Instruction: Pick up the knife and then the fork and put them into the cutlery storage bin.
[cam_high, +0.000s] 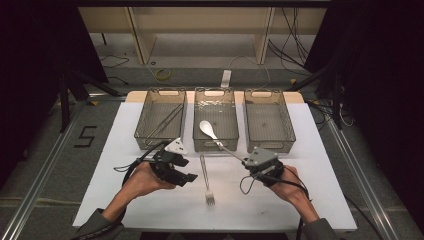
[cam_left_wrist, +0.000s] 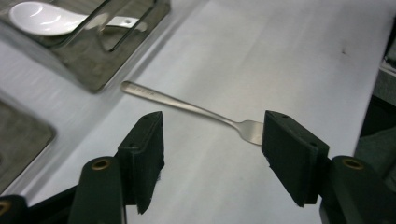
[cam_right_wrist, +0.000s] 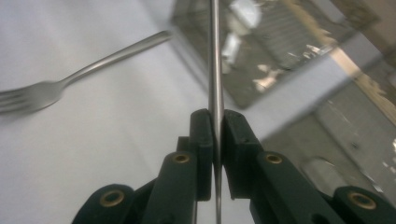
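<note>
- My right gripper (cam_high: 248, 161) has its jaws pinched tight on the thin metal handle of a spoon (cam_high: 216, 137); in the right gripper view the handle (cam_right_wrist: 215, 56) runs straight up from between the two black pads.
- From above, the spoon slants up and to the left from that gripper, and its white bowl hangs over the middle bin (cam_high: 215, 143), above the bin's front part.
- My left gripper (cam_high: 186, 173) holds nothing. Its jaws stand wide apart, with bare white table (cam_high: 280, 205) between them.
- A fork (cam_high: 206, 179) lies flat on the table between my two grippers, handle end toward the bins and tines toward me. In the left gripper view the fork (cam_left_wrist: 187, 105) lies just past the jaw tips, its tines partly hidden behind the pad on the right of that view. I see no contact with it.
- Three clear bins sit in a row along the far side of the table. The left bin (cam_high: 149, 141) has what looks like a pair of thin sticks lying slantwise in it; I can't make them out well.
- The right bin (cam_high: 285, 145) stands just beyond my right gripper.
- Both my hands come in from the near edge, well apart, with the fork lying between them.
</note>
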